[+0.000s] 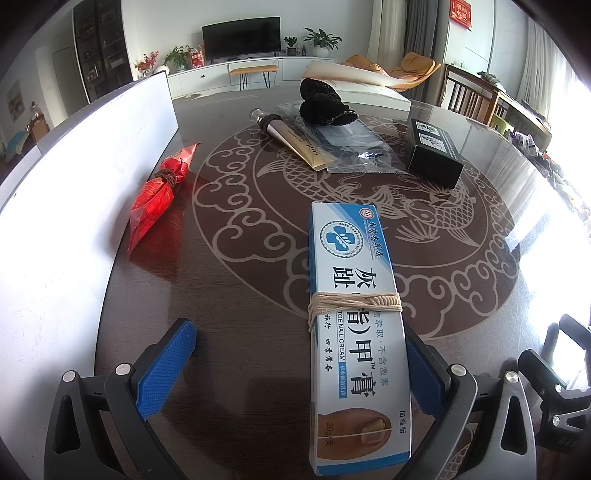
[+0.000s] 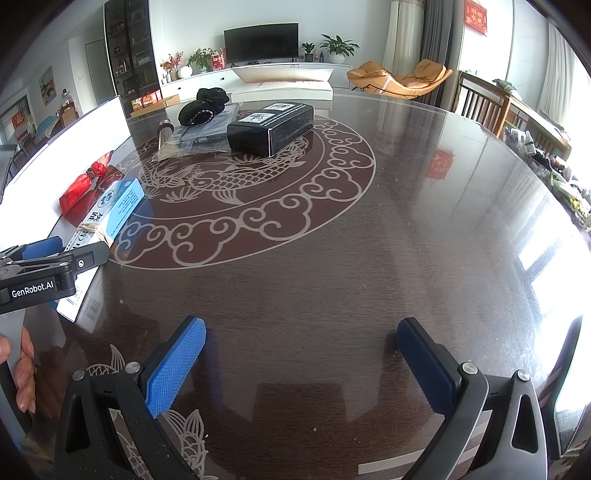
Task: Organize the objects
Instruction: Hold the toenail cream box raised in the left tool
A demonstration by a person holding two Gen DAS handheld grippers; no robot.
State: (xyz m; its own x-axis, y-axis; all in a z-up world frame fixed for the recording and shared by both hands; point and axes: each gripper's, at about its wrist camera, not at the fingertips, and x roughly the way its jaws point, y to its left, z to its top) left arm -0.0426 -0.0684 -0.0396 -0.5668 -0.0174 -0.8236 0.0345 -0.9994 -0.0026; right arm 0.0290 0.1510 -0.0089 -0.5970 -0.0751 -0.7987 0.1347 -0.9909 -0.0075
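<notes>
Left gripper [image 1: 299, 363]: jaws stood wide apart.
Cream box [image 1: 354, 317]: lay between them, against the right finger.

At the top centre of both views a dark television [image 2: 261, 41] stands on a long white cabinet [image 2: 207, 79], with potted plants [image 2: 338, 47] just to its right. An orange lounge chair [image 2: 400, 79] sits at upper right, near wooden chairs [image 2: 480, 105]. A dark shelving unit [image 2: 131, 55] fills the upper left. A red wall hanging [image 2: 475, 16] shows at the top right.
</notes>
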